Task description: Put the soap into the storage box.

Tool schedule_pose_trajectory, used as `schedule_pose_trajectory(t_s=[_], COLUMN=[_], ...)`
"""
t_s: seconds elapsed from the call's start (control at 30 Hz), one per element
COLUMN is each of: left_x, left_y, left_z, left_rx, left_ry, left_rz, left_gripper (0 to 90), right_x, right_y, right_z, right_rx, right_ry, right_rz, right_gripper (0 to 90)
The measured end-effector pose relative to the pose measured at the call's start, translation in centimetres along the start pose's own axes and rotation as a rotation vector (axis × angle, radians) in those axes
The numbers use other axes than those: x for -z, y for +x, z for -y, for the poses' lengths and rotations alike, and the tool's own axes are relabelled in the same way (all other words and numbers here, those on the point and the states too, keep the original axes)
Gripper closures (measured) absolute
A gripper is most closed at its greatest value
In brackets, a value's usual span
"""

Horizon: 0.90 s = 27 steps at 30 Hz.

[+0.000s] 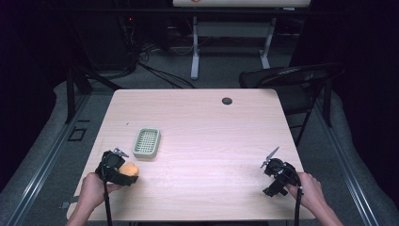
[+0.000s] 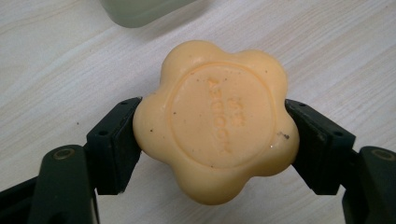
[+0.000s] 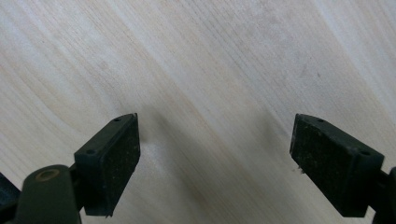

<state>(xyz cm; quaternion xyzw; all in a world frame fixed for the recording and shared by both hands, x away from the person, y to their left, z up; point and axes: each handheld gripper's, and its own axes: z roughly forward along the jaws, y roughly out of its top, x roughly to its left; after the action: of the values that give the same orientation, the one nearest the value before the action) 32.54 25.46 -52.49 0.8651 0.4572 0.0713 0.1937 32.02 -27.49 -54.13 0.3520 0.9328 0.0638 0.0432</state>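
The orange flower-shaped soap point(image 2: 215, 122) sits at the lower left of the high view, clamped between the left gripper point(image 1: 123, 174) jaws just below the green soap dish point(image 1: 146, 142). The right gripper point(image 1: 272, 165), lower right, stands wide open over bare tabletop point(image 1: 207, 136), holding nothing.

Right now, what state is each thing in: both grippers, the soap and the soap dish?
Left gripper: shut on the soap, near the table's front left edge.
Soap: flower-shaped, orange, clamped between the jaws, stamped face toward the camera.
Soap dish: pale green, empty, flat on the table just beyond the soap.
Right gripper: open, nothing between its jaws.
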Motion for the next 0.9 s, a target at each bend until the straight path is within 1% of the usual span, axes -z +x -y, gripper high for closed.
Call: schedule_pose_trajectory(t_s=[0.2, 0.37, 0.5, 0.7, 0.73, 0.77, 0.9], left_x=[0.1, 0.1, 0.3, 0.4, 0.4, 0.4, 0.6], left_y=[-0.1, -0.1, 0.0, 0.3, 0.3, 0.3, 0.5], left_z=[-0.5, -1.1, -1.5, -2.1, -2.3, -2.3, -2.8], left_rx=[-0.007, -0.012, -0.019, -0.018, -0.020, -0.020, -0.023], left_ry=[-0.001, -0.005, -0.007, -0.012, -0.015, -0.015, -0.018], left_rz=[0.003, -0.002, -0.001, 0.001, 0.001, 0.001, 0.001], left_gripper=[25.7, 25.7, 25.7, 25.7, 25.7, 25.7, 25.7], right_x=[0.0, 0.0, 0.0, 0.0, 0.1, 0.1, 0.0], right_y=[0.0, -0.1, -0.1, -0.1, -0.2, -0.2, -0.2], right_z=[0.0, 0.1, 0.0, 0.1, 0.0, 0.0, 0.0], right_rx=[0.000, -0.002, 0.002, -0.002, 0.010, 0.011, 0.007], right_ry=[0.000, -0.005, -0.003, -0.006, 0.011, 0.013, 0.006], right_rz=[0.001, -0.004, -0.006, -0.005, -0.005, -0.004, -0.006], right_gripper=[15.7, 15.8, 15.7, 15.7, 15.7, 15.7, 15.7])
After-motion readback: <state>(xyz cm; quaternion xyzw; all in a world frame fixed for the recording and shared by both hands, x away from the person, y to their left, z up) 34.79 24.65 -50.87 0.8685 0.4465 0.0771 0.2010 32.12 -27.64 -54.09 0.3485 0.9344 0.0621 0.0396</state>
